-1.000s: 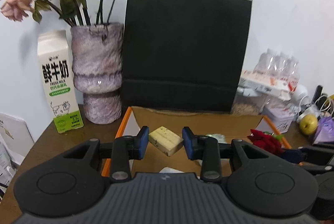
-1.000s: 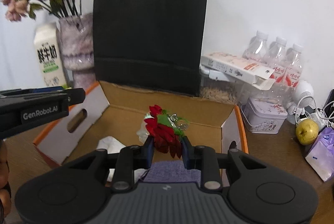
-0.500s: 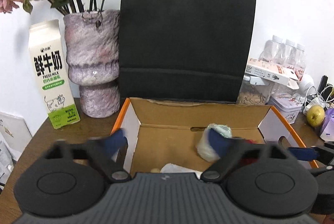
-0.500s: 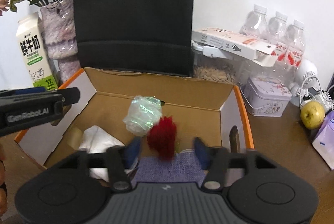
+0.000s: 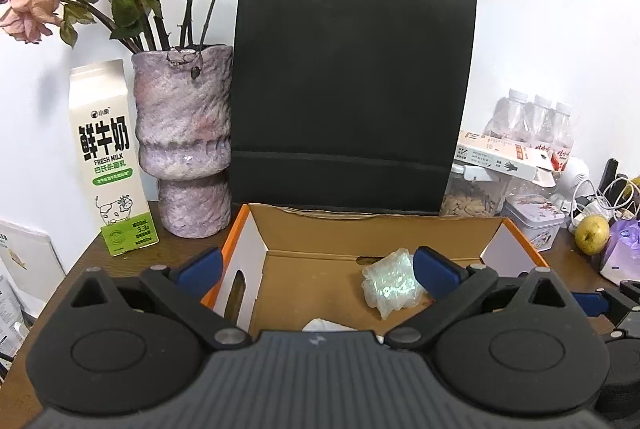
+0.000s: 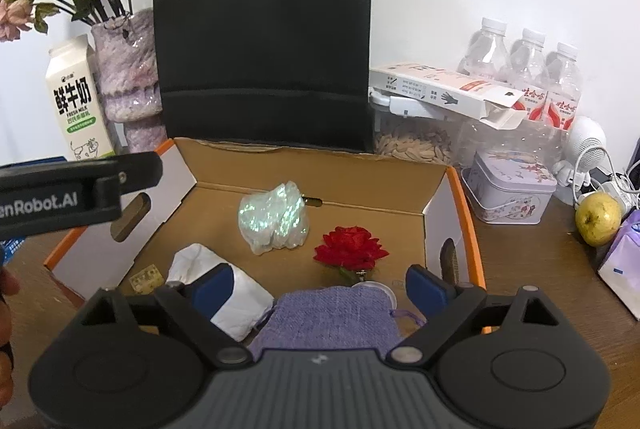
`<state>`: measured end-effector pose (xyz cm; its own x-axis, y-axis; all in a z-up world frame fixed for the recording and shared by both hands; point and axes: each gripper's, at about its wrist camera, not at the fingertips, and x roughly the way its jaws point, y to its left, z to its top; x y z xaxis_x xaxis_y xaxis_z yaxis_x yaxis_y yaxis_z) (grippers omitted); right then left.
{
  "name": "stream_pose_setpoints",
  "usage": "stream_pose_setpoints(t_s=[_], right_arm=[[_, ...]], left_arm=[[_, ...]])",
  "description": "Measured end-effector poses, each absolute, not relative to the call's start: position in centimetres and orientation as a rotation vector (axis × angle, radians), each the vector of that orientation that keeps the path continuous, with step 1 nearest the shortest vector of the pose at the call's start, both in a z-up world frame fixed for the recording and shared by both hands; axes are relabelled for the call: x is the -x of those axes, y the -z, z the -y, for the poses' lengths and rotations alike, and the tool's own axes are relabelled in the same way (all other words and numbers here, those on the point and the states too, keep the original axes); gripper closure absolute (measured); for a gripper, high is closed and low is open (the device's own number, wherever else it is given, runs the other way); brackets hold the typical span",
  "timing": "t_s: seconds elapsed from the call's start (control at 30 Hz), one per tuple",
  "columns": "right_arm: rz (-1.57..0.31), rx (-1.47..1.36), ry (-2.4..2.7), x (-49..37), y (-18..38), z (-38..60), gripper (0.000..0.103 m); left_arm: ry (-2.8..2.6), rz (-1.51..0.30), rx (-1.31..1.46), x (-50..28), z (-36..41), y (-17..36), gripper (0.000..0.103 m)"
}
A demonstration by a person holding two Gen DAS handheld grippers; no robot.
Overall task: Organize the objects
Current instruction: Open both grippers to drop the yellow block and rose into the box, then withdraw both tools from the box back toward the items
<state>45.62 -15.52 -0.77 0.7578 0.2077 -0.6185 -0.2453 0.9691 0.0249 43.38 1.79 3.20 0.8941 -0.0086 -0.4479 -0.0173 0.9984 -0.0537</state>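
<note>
An open cardboard box (image 6: 320, 181) with orange edges holds a crumpled iridescent wrapper (image 6: 274, 225), a red rose (image 6: 352, 249), a white tissue (image 6: 240, 293), a purple cloth pouch (image 6: 336, 317) and a small yellowish block (image 6: 146, 277). My right gripper (image 6: 320, 289) hangs over the box's near side. Its jaws are opening, with nothing pressed between them and the pouch lying below. My left gripper (image 5: 318, 267) stands wide open and empty above the box (image 5: 368, 233), with the wrapper (image 5: 392, 287) beyond its right pad. One left finger (image 6: 136, 173) juts in at the right wrist view's left side.
A black paper bag (image 5: 352, 89) stands right behind the box. A vase of dried flowers (image 5: 184, 149) and a milk carton (image 5: 110, 157) are at the back left. Water bottles (image 6: 524, 69), a flat carton (image 6: 444, 93), a tin (image 6: 512, 193) and a yellow fruit (image 6: 598, 219) crowd the right.
Both grippers opened wide. The left let go of the yellowish block and the right let go of the red rose. Both things now lie in the box.
</note>
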Motion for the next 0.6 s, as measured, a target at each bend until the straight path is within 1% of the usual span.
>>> stream_pose_setpoints(t_s=[0.27, 0.4, 0.6], right_arm=[[-0.636, 0.054, -0.257, -43.4, -0.2, 16.2, 0.008], [-0.616, 0.039, -0.264, -42.0, -0.6, 16.7, 0.003], [-0.593, 0.021, -0.27, -40.0, -1.1, 17.3, 0.0]], left_arm=[[0.014, -0.44, 0.076, -40.8, -1.8, -4.2, 0.0], [0.024, -0.431, 0.081, -39.4, -1.8, -4.5, 0.0], [0.028, -0.43, 0.084, -37.6, -1.8, -4.7, 0.0]])
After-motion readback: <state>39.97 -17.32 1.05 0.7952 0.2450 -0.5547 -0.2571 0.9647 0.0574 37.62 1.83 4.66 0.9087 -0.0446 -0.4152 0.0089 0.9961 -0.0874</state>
